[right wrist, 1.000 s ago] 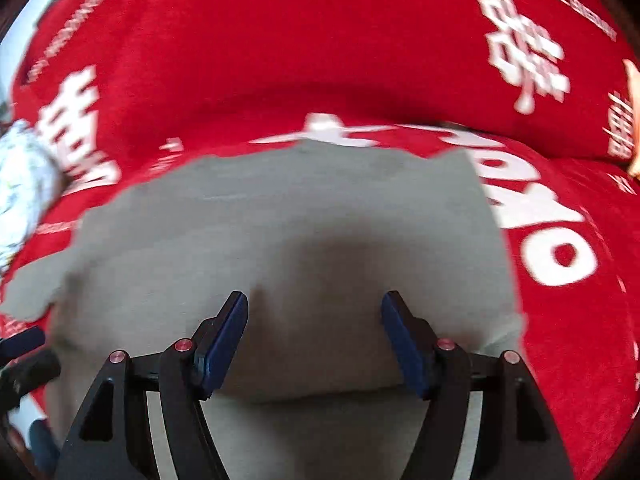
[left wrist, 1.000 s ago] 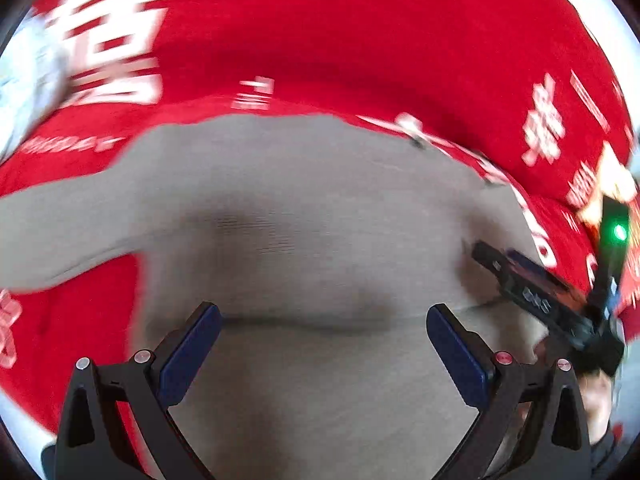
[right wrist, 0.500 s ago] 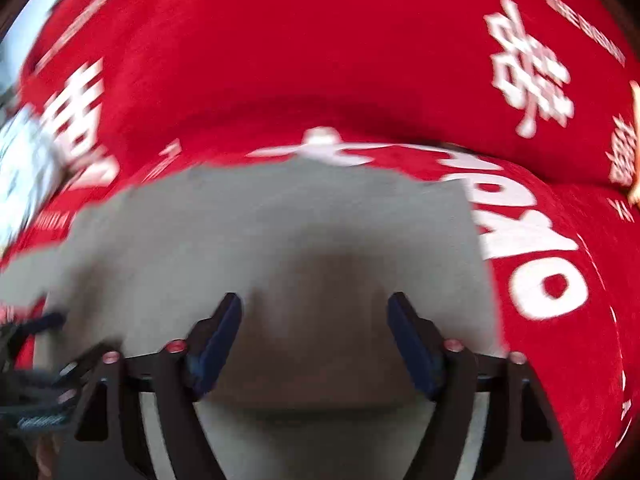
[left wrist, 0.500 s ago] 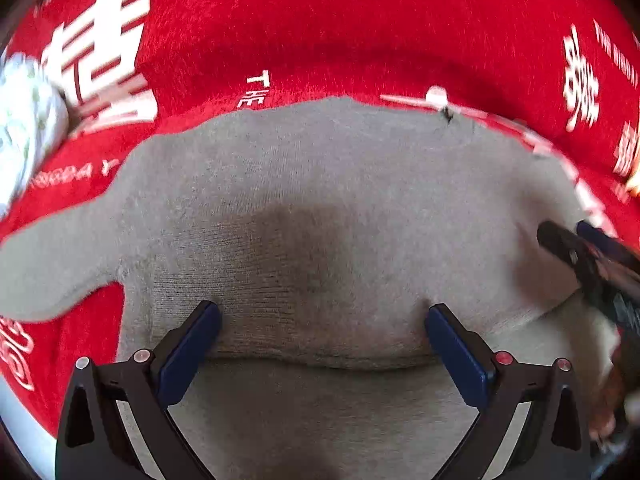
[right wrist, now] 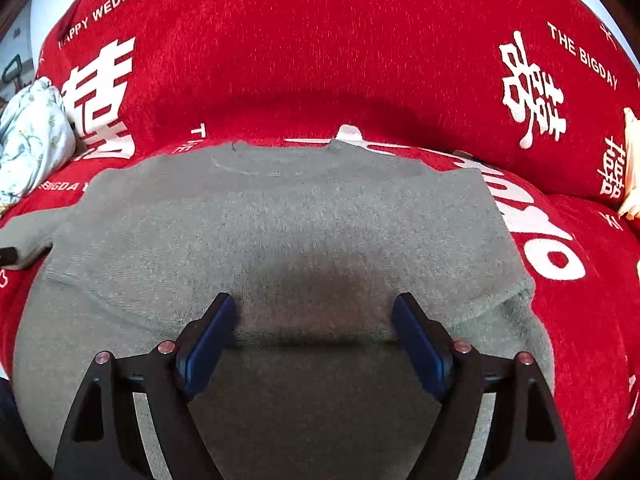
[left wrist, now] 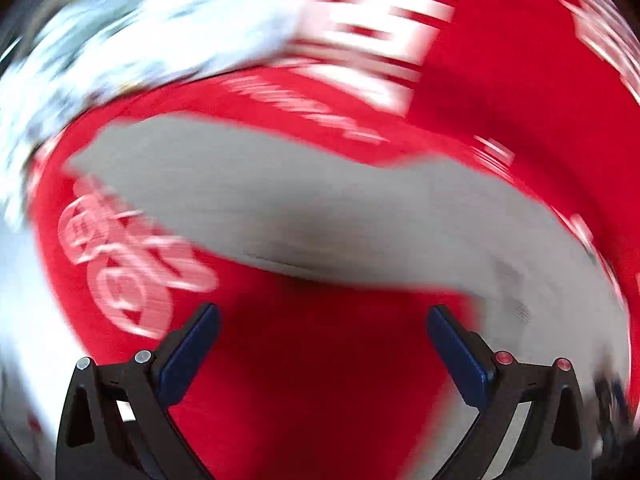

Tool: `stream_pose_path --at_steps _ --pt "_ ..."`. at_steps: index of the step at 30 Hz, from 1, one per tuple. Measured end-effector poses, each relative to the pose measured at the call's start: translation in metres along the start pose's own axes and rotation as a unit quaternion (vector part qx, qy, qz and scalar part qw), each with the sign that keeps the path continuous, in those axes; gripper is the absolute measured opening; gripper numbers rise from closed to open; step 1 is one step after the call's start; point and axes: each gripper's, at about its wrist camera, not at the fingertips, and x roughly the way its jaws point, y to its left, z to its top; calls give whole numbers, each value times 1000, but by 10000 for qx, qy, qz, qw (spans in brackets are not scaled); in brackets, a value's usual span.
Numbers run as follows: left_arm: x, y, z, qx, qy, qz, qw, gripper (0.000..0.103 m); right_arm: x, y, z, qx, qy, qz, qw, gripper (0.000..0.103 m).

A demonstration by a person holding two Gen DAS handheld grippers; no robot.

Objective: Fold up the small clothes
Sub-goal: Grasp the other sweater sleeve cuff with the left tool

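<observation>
One blurred grey sweater (left wrist: 320, 208) crosses the left wrist view's middle over the red sofa cover (left wrist: 320, 380); the left gripper (left wrist: 322, 340) gapes empty, lower centre. Right wrist view: floral cloth (right wrist: 32, 136) far left, sweater folded at centre, right gripper (right wrist: 314, 320) spread wide above its fold, gripping nothing.

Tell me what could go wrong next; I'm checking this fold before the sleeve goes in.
1. The left wrist view is heavily blurred, so the open left claw may mis-aim at the grey sweater sleeve.
2. The sweater's folded-up hem lies loose, ungripped by the open right claw; tugging the sleeve could shift it on the red sofa cover.
</observation>
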Motion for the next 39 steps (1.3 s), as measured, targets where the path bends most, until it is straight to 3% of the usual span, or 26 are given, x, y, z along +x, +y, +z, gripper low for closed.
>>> stream_pose_path --at_steps 3,5,8,14,16,18,19,20,21,25,32,39 --pt "15 84 29 -1019 -76 520 9934 103 1 -2 -1 39 4 37 10000 84" --pt "26 132 45 -1621 -49 875 9829 103 1 0 -1 3 7 -26 10000 84" --pt "47 174 65 -2235 95 824 9712 103 1 4 -2 -55 -5 -125 9999 85" --pt "68 161 109 -1907 111 1006 9764 103 1 4 -2 -54 -29 -147 9999 85" --pt "71 150 115 -1753 -23 1078 9786 92 1 4 -2 -53 -36 -157 9999 85" --pt "66 140 122 -1550 -195 1013 9825 54 1 4 -2 -49 -39 -153 9999 85" --pt "67 134 125 -1454 -233 870 9853 44 1 4 -2 -46 -38 -148 9999 85" --pt "68 132 127 -1425 -243 753 9866 24 1 4 -2 -41 -37 -145 9999 85" --pt "68 132 128 -1466 -220 533 9875 15 1 3 -2 -39 -38 -141 9999 85" --pt "63 137 126 -1669 -322 512 9841 15 1 3 -3 -17 -46 -124 9999 85" --pt "35 121 120 -1246 -693 978 9849 15 0 2 -4 7 -68 -91 9999 85" --pt "10 92 115 -866 -756 766 9904 15 0 1 -4 21 -74 -77 9999 85"
